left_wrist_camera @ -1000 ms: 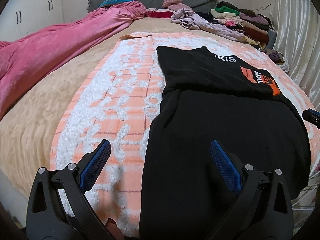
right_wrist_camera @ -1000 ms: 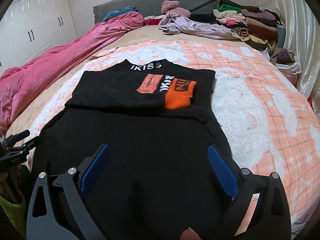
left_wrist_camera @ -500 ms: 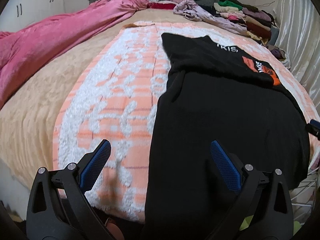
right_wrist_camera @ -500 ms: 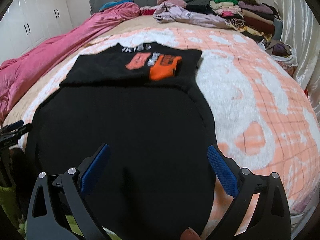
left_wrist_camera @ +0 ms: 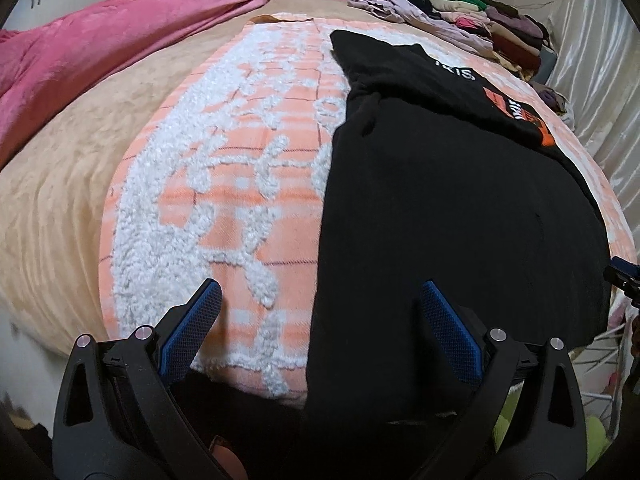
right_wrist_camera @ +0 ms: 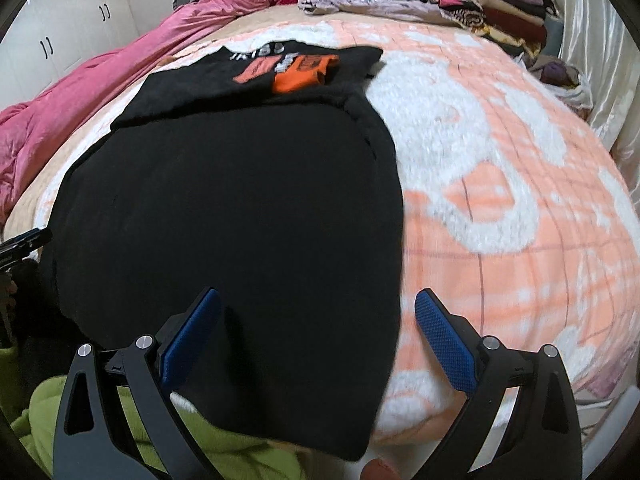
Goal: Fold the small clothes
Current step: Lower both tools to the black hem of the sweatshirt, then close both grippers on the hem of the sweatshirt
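Black garment (left_wrist_camera: 460,208) lies flat on bed (left_wrist_camera: 240,184); both grippers' fingers spread, empty.

dim indoor light — strong fisheye warping, right view motion-blurred.

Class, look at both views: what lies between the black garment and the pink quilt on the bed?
In the left wrist view, the orange-and-white blanket and a strip of tan bedcover lie between the black garment and the pink quilt.
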